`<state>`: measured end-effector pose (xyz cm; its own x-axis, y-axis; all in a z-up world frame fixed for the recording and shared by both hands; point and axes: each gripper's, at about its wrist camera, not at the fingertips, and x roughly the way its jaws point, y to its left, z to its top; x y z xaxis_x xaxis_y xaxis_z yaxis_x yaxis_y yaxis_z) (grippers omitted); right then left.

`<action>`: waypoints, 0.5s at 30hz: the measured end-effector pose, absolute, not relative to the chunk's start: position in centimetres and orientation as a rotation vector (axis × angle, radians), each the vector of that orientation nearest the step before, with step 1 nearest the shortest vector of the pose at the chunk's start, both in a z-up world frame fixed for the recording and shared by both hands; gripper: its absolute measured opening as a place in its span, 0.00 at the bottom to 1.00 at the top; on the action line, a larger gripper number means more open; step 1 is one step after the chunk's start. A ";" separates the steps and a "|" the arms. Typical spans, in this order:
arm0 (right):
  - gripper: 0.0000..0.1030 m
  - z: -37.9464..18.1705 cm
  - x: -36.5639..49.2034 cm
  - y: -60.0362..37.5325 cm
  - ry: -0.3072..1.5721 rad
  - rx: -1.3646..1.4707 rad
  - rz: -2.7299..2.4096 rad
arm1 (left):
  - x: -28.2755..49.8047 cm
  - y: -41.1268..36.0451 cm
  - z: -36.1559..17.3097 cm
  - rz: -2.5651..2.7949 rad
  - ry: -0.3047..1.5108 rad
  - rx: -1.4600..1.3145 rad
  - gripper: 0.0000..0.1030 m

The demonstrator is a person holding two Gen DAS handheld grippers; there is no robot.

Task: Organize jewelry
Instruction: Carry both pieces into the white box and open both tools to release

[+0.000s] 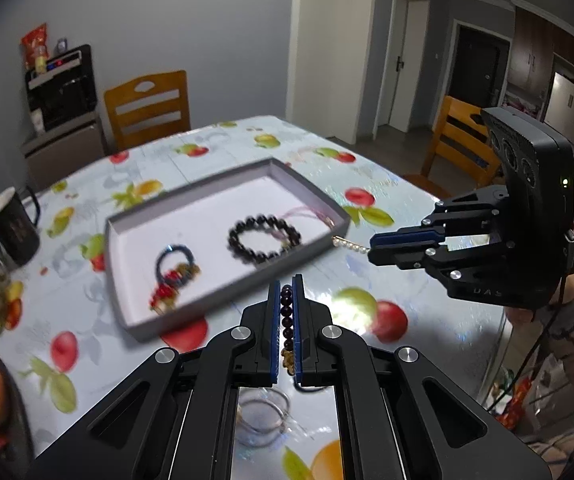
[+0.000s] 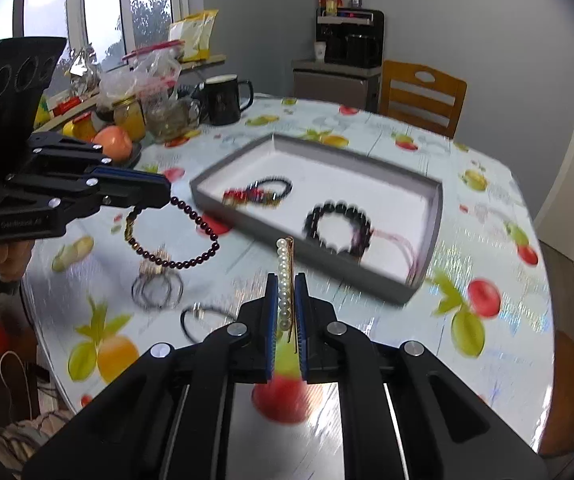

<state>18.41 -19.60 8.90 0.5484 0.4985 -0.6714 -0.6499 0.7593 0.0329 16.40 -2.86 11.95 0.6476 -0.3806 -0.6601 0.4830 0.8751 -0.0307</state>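
We hold both pieces off the counter: our left gripper pinches the dark bead bracelet, our right gripper pinches the pearl pin, its long axis pointing toward the grey tray. The tray lies ahead of both; the right seems nearer, though blur hinders judging.

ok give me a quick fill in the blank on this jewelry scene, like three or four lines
1. The left gripper is shut on a dark ____ bracelet.
2. The right gripper is shut on a hair clip lined with white ____.
3. The grey tray holds ____ bracelets.
4. The black mug stands ____ the tray.

Missing words: beaded; pearls; two; outside
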 end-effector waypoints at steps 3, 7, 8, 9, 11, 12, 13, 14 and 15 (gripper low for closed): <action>0.08 9.6 20.2 -19.0 0.713 -0.214 0.680 | 17.7 -2.8 13.1 -0.470 0.694 0.142 0.06; 0.08 9.5 22.9 -18.4 0.725 -0.193 0.655 | 20.2 -3.5 13.5 -0.437 0.680 0.130 0.06; 0.08 9.3 23.7 -18.3 0.733 -0.179 0.646 | 20.7 -3.6 13.5 -0.436 0.681 0.120 0.06; 0.08 9.2 24.3 -18.3 0.736 -0.169 0.640 | 21.4 -3.7 13.5 -0.434 0.679 0.101 0.06; 0.08 8.8 25.7 -18.3 0.743 -0.142 0.620 | 22.5 -3.9 13.4 -0.422 0.669 0.079 0.06; 0.08 8.6 26.4 -18.4 0.745 -0.126 0.613 | 22.9 -4.0 13.3 -0.418 0.664 0.072 0.06; 0.08 8.5 26.7 -18.5 0.745 -0.113 0.608 | 23.6 -4.2 13.2 -0.405 0.657 0.065 0.06; 0.08 8.4 27.2 -18.6 0.743 -0.096 0.600 | 23.9 -4.3 13.0 -0.395 0.654 0.062 0.06; 0.08 8.3 27.7 -18.7 0.741 -0.078 0.594 | 24.5 -4.4 12.8 -0.382 0.650 0.055 0.06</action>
<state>27.72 -18.73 8.27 0.5820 0.4812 -0.6555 -0.5348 0.8338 0.1372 24.54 -4.41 12.77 0.7294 -0.3292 -0.5997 0.3635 0.9291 -0.0679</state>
